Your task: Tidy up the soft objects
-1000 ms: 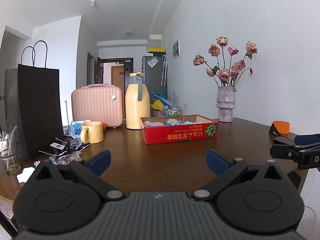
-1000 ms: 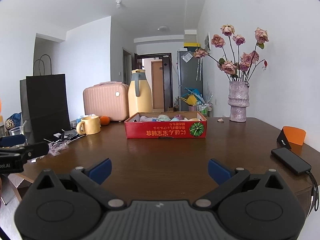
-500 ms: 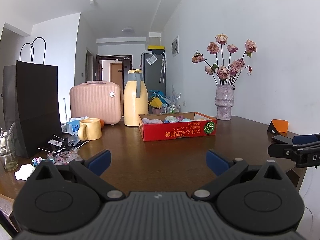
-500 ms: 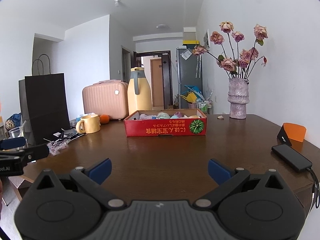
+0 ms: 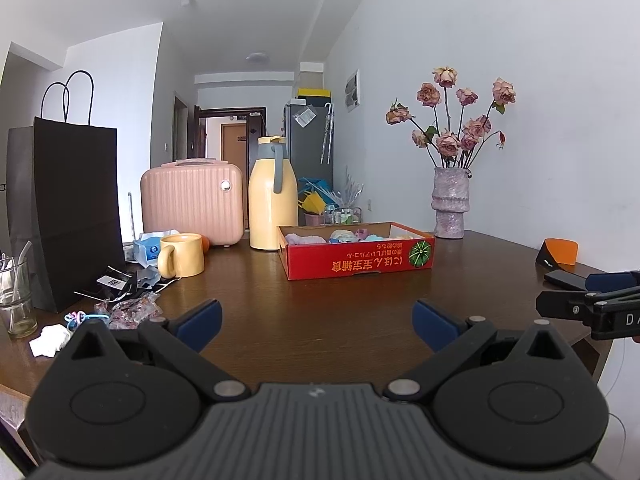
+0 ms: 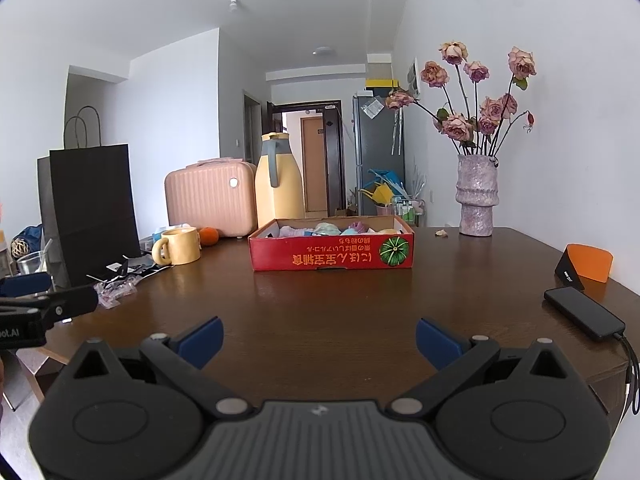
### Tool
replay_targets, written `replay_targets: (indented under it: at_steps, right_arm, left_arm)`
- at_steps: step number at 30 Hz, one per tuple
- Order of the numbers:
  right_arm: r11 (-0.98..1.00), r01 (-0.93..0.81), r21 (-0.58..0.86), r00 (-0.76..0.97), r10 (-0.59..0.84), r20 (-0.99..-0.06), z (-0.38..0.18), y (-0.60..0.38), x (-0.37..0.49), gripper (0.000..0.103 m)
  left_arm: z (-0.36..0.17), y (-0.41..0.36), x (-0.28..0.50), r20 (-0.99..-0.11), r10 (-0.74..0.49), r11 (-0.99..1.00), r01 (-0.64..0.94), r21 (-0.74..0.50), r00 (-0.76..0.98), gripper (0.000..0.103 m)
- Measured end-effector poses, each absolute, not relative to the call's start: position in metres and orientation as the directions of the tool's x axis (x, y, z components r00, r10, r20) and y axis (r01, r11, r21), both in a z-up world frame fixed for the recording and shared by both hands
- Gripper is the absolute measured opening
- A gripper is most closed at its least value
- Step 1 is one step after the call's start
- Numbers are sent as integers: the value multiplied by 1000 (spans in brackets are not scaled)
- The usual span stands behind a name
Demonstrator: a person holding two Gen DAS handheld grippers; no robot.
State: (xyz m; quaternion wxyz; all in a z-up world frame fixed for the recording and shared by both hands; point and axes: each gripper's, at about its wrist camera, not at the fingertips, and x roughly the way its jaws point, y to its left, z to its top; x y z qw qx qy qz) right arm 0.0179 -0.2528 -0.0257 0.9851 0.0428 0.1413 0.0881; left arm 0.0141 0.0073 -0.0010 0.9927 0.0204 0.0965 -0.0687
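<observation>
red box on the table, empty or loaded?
Loaded: pastel soft items show above the open top of the red box, in both wrist views.

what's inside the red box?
The red box holds several soft pastel items: pink, pale blue, purple and yellow tops show above its rim. Its front wall hides their lower parts and the floor, so their count and kind are unclear.

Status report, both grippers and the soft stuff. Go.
Left gripper open, empty. Right gripper open, empty, both short of the table edge. Soft objects sit in the red box, mid-table. Bare tabletop between, nothing in the way.
</observation>
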Motion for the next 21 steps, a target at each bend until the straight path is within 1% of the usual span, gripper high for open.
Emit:
replay_targets:
  at_steps: [21]
  right_arm:
    - [980, -160, 119, 942, 188, -278, -27, -253, 19, 103]
  left_arm:
    - [-4, 8, 9, -165, -136, 990, 142, 22, 977, 103]
